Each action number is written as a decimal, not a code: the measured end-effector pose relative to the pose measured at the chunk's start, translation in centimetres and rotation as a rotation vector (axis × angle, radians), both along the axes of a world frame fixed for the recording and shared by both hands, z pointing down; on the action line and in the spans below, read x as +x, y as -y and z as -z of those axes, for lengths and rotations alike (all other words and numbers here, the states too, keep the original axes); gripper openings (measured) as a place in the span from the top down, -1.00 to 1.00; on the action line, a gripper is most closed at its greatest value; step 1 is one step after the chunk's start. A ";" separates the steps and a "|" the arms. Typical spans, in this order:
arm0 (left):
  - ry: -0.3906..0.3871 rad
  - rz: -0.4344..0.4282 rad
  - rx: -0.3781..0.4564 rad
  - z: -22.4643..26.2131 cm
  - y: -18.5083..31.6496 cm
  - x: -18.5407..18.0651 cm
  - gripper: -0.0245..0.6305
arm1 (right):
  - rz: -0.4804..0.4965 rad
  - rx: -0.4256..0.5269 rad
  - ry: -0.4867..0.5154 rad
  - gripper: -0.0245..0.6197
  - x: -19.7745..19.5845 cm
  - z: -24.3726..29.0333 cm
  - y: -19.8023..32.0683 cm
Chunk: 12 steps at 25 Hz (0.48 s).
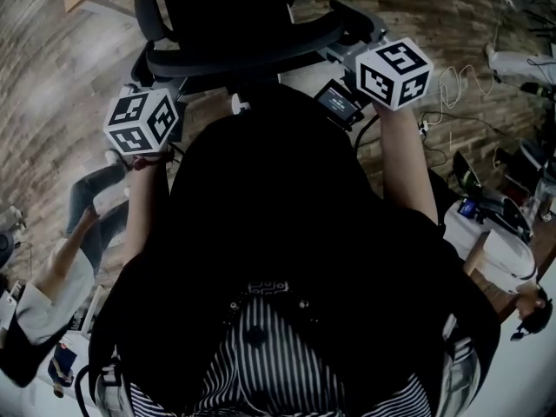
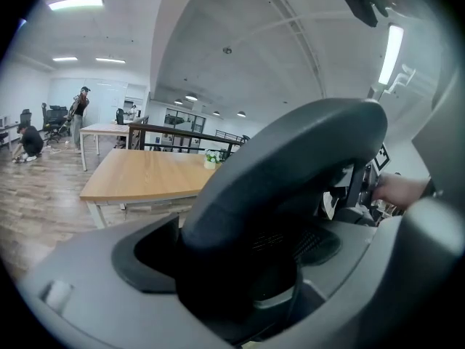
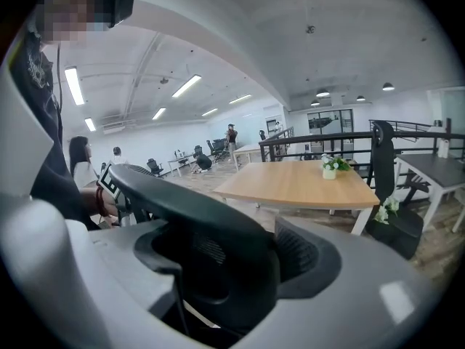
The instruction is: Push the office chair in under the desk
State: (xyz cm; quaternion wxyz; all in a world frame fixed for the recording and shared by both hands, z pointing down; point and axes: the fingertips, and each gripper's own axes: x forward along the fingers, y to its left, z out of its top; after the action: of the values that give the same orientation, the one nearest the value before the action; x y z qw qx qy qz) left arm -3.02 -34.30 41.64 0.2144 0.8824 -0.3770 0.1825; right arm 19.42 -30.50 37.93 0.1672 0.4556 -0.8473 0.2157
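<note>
Fingers (image 2: 80, 297) of the left gripper (image 2: 270, 264) are closed narrow on the left end of the curved black top rail (image 2: 290, 166) of the office chair (image 1: 234, 24). The right gripper (image 3: 218, 267) pinches the same rail toward its right end, and the rail fills the gap between its fingers. Straight ahead of the person, the chair stands on the wood floor (image 1: 52, 68). Beyond the chair and apart from it is the wooden table (image 3: 298, 182), with a small potted plant (image 3: 330, 167) on its top. Another person (image 1: 91, 202) is low on the floor, left of the chair.
</note>
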 end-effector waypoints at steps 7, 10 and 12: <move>0.002 0.023 -0.013 -1.6 1.4 1.8 -0.48 | 0.026 -0.014 0.005 -0.16 1.9 -1.6 2.1; 0.006 0.029 -0.011 -1.1 1.6 1.7 -0.48 | 0.050 -0.016 0.000 -0.16 1.7 -1.2 2.3; 0.010 0.035 -0.008 -1.0 1.8 1.6 -0.48 | 0.057 -0.015 -0.001 -0.16 1.6 -1.1 2.6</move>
State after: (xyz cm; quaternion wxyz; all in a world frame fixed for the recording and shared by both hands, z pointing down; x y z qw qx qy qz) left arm -1.40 -36.06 42.61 0.2194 0.8739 -0.3927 0.1845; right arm 20.99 -33.07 39.01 0.1773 0.4302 -0.8581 0.2169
